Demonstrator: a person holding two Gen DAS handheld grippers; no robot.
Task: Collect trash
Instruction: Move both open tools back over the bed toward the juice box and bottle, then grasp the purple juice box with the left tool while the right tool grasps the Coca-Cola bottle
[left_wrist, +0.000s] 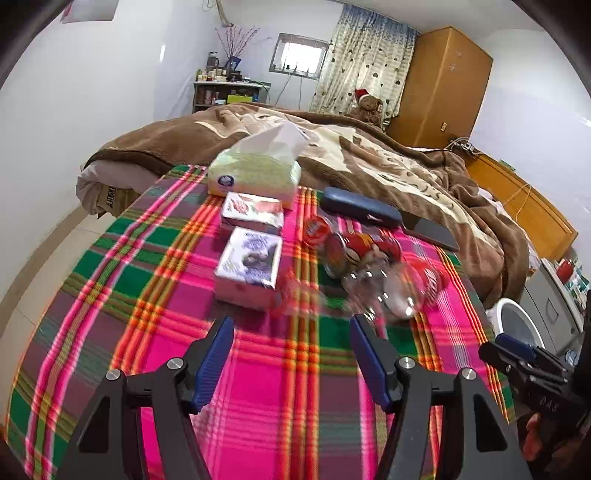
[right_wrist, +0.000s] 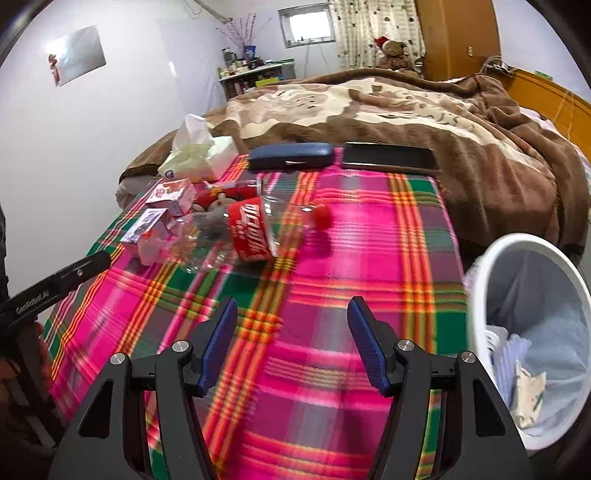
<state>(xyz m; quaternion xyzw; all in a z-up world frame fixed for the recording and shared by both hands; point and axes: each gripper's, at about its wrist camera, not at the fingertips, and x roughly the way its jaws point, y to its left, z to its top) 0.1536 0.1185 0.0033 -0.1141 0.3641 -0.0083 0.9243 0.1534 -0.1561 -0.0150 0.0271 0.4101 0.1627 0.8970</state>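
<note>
1. Trash on the plaid blanket (right_wrist: 332, 229) was mainly an empty clear plastic bottle (right_wrist: 258, 230) with a red label and red cap, lying on its side near the middle of the cloth, just beside a crushed red can (left_wrist: 364, 249) and some clear crinkled wrapper (left_wrist: 295, 291).
2. We judged the bottle light, thin-walled and springy; it would likely dent and could roll or slip out of a pinch. We'd take it across the labelled waist, where the wall was straightest, not at the cap.
3. We judged the can light too but stiff at its rims, with possibly sharp creases; the wrapper was motion-blurred, so we couldn't tell exactly what it was.
4. Left gripper (left_wrist: 291, 352) had its jaws apart with nothing between them, hovering over bare cloth just short of the pile.
5. Right gripper (right_wrist: 291, 339) likewise stood apart and empty, further from the bottle, with the white bin (right_wrist: 491, 266) close on its right, off the blanket edge, already holding some paper scraps.
6. Non-trash sat nearby: two small cartons (left_wrist: 249, 266), a tissue box (left_wrist: 255, 173), a dark glasses case (right_wrist: 291, 156) and a black phone (right_wrist: 388, 157).
7. Surface was soft bedding, so things would sink and shift under a push. Room: bedroom, brown blanket (right_wrist: 406, 110), wooden wardrobe (left_wrist: 439, 81), curtained window, cluttered shelf.
</note>
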